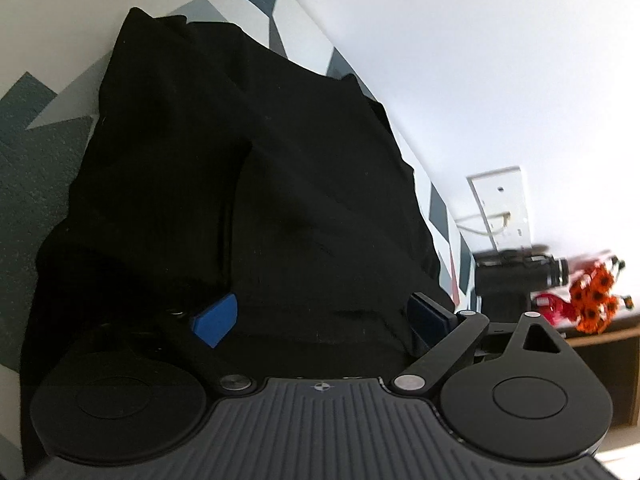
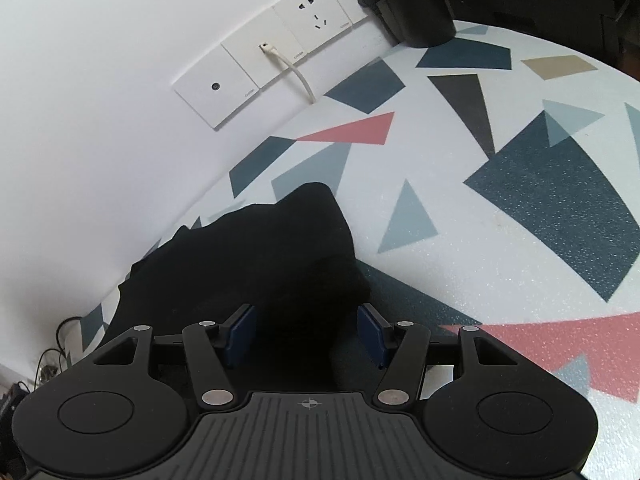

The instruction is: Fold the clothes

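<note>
The left gripper (image 1: pixel 324 316) has its jaws wide apart, and the soft black cloth garment (image 1: pixel 248 184) lies right under and ahead of them, stretching away long. The right gripper (image 2: pixel 306 334) has its jaws half apart over the garment's corner (image 2: pixel 280 256). Bare patterned tabletop (image 2: pixel 500 240) spreads rightward.

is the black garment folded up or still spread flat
Partly folded: the black garment lies bunched, with overlapping layers and creases, on the patterned surface.

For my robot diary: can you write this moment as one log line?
task: fold clothes | black garment: bunched on patterned table | left gripper: open | right gripper: open
</note>
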Demonstrator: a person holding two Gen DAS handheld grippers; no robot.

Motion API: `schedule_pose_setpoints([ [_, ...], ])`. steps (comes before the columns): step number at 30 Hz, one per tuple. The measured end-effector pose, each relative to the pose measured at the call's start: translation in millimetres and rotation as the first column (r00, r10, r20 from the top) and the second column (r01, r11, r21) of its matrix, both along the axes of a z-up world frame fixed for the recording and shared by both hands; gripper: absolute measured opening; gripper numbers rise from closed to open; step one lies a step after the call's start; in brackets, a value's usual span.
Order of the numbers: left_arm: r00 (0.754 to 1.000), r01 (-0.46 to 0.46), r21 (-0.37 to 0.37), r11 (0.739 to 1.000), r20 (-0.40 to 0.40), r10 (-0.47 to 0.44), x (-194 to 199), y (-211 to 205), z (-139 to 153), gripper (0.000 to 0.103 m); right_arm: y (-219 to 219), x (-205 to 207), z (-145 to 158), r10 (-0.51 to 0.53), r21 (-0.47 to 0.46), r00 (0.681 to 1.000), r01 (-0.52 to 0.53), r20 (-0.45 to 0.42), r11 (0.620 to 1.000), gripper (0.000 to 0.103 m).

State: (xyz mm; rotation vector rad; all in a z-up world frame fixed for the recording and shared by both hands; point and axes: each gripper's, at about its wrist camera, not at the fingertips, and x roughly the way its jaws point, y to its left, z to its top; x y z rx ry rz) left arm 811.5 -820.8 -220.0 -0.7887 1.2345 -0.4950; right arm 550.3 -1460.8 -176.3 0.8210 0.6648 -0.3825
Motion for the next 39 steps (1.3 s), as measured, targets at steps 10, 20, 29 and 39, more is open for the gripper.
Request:
schedule_pose_setpoints([
  [10,0.992,-0.105,0.047,0.993,-0.066,0.108,2,-3,4,0.085,9,13,-4,0.06,0.0,0.998,-0.06,0.029,0.998,0.053],
  [20,0.996,-0.082,0.186,0.979,0.061,0.072,11,-17,13,0.077,4,6,-8,0.05,0.05,0.997,-0.053,0.054,0.997,0.053],
  [29,0.992,-0.01,0.196,0.981,0.122,-0.015,0,-26,26,0.006,17,21,-5,0.141,-0.182,0.989,-0.145,-0.034,0.973,0.053],
  [39,0.952,0.001,0.259,0.966,0.294,-0.08,10,-6,79,0.006,31,37,-5,0.19,-0.245,0.977,-0.209,-0.097,0.947,0.054],
])
